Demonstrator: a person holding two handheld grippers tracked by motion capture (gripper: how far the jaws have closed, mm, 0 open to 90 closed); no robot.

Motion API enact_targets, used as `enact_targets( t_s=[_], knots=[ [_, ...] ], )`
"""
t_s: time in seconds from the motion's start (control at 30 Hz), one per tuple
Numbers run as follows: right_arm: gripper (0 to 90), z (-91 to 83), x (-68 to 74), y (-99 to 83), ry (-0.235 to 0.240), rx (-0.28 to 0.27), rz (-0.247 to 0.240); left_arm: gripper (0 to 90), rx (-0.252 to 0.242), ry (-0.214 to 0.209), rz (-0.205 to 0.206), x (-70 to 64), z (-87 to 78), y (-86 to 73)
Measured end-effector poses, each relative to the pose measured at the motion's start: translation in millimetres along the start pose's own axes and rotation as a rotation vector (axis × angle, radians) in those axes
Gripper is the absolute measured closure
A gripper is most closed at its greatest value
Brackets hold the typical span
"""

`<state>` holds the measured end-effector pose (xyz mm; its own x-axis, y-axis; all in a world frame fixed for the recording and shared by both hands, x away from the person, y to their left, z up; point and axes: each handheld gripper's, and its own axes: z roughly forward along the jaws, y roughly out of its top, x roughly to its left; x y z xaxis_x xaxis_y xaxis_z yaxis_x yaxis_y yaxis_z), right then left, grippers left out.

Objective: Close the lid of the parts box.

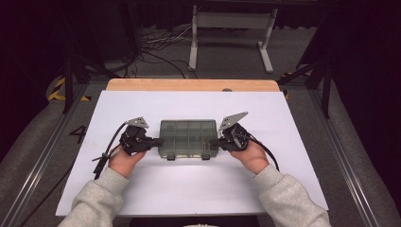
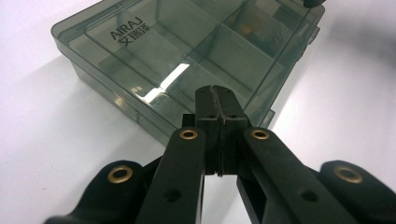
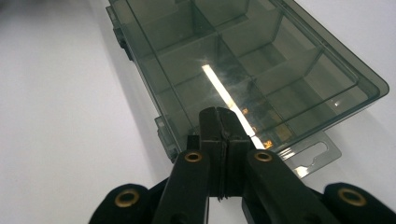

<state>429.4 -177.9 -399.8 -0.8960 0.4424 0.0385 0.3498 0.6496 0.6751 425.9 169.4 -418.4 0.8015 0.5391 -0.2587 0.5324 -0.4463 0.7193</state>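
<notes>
A smoky transparent compartment box (image 1: 188,138) with its lid down lies in the middle of the white table sheet (image 1: 189,189). My left gripper (image 1: 158,141) is shut, its tip against the box's left end. My right gripper (image 1: 213,141) is shut too, with its tip at the box's right end. In the left gripper view the closed jaws meet at the left gripper's tip (image 2: 215,95) over the box (image 2: 187,51), whose lid reads AIRAJ. In the right gripper view the right gripper's closed tip (image 3: 219,119) rests at the box (image 3: 243,65) edge near a hang tab (image 3: 314,156).
Two latches (image 1: 171,157) sit on the box's near side. A wooden table edge (image 1: 189,84) runs along the back. Beyond it stand a white frame (image 1: 231,28) and cables on the floor. Metal rails flank the table.
</notes>
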Motion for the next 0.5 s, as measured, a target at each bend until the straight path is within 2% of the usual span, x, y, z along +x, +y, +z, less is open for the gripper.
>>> enact_targets(
  t_s=[0.23,0.3,0.33,0.37,0.47,0.5],
  knots=[
    [90.0,0.2,1.7,-4.1,-0.012,-0.026,0.010,89.3,-0.021,0.008,0.010,-1.4,2.1,-2.4],
    [90.0,0.3,1.4,-5.3,-0.012,-0.034,0.014,89.4,-0.020,-0.002,0.012,-2.3,4.1,-2.3],
    [90.0,0.4,1.6,-5.6,-0.010,-0.037,0.019,89.4,0.010,-0.004,0.020,-4.1,9.7,-2.0],
    [90.0,2.8,2.0,-5.7,-0.007,-0.013,0.021,89.5,0.003,-0.003,0.032,-5.4,11.3,-2.6],
    [90.0,4.8,4.2,-7.2,-0.021,-0.021,0.004,89.5,-0.007,0.023,0.037,-7.3,11.5,-3.0],
    [90.0,4.8,4.9,-7.6,-0.028,-0.023,-0.002,89.5,-0.013,0.026,0.024,-5.7,10.6,-3.9]
  ],
)
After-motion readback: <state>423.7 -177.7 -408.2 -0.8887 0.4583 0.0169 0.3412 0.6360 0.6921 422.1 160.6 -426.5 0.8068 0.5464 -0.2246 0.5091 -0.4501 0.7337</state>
